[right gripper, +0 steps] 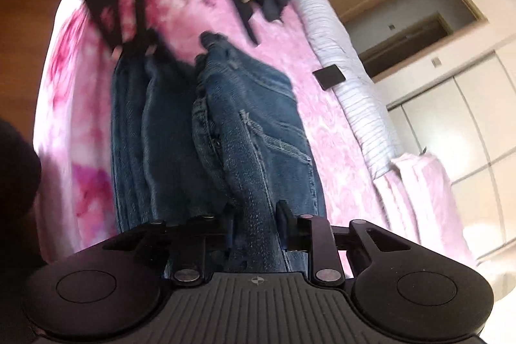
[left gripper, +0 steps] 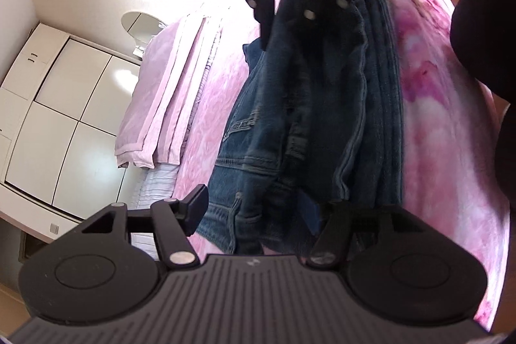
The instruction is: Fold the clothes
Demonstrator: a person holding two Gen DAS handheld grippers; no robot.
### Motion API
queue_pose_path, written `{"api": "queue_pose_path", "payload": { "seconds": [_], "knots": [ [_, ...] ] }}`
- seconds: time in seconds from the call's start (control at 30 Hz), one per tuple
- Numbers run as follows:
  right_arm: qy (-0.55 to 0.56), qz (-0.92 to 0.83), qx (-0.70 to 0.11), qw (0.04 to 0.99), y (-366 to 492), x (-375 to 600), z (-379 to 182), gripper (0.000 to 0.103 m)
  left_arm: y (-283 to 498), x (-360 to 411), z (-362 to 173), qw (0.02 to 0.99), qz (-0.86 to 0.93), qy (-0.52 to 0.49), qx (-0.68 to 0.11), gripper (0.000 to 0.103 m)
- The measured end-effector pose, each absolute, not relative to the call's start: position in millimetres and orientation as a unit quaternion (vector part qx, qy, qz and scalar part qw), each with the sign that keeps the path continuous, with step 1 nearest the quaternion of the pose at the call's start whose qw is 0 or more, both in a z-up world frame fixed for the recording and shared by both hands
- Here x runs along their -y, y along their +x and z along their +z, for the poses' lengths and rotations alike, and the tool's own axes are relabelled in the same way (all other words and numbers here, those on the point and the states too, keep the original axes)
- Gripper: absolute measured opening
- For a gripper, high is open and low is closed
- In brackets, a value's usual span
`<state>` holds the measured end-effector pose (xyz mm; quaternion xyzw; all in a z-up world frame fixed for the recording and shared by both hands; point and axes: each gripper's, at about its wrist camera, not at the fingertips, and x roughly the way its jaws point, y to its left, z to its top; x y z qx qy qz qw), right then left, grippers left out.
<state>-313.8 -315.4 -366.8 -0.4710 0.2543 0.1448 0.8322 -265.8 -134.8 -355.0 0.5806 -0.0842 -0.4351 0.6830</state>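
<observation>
The right claw point(right gripper: 254, 228) is clenched on a fold of the jeans point(right gripper: 225, 124), the denim bunched between its fingers and stretching away ahead of it over the pink blanket point(right gripper: 322, 131). The left claw point(left gripper: 254, 211) has its fingers spread wide, with the jeans point(left gripper: 306, 118) lying between and beyond them; whether either finger touches the denim cannot be told. A black phone point(right gripper: 329, 76) lies ahead and to the right of the right claw, near striped bedding point(right gripper: 354, 92).

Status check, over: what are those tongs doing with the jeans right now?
Right tongs shut on jeans. Left tongs spread wide around denim. Jeans lifted over pink bed. Nothing blocking.
</observation>
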Motion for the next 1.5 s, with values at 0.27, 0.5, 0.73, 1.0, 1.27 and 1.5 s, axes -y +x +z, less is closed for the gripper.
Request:
{"api": "queue_pose_path", "payload": {
  "seconds": [0.27,0.5,0.73,1.0,1.27,1.5],
  "knots": [
    [-0.434,0.15,-0.25,0.853,-317.5,318.4,-346.7,0.019,-266.2,156.4,-353.1,0.655,-0.409,0.63,0.083,0.026],
    [-0.459,0.154,-0.222,0.846,-342.2,317.4,-342.7,0.017,-292.0,146.5,-343.0,0.658,-0.403,0.633,0.067,0.024],
    [-0.478,0.187,-0.238,0.824,-338.2,311.0,-401.6,0.017,-297.3,144.5,-379.4,0.653,-0.401,0.64,0.044,0.022],
    [-0.504,0.124,-0.216,0.827,-372.0,335.2,-409.1,0.041,-294.3,144.1,-378.8,0.657,-0.403,0.636,0.044,0.022],
    [-0.518,0.053,-0.277,0.808,-382.9,383.9,-406.4,0.04,-298.9,146.4,-370.6,0.655,-0.397,0.641,0.046,0.022],
    [-0.506,0.045,-0.28,0.814,-387.9,397.5,-420.6,0.025,-302.6,151.5,-385.8,0.649,-0.397,0.648,0.042,0.022]
  ]
}}
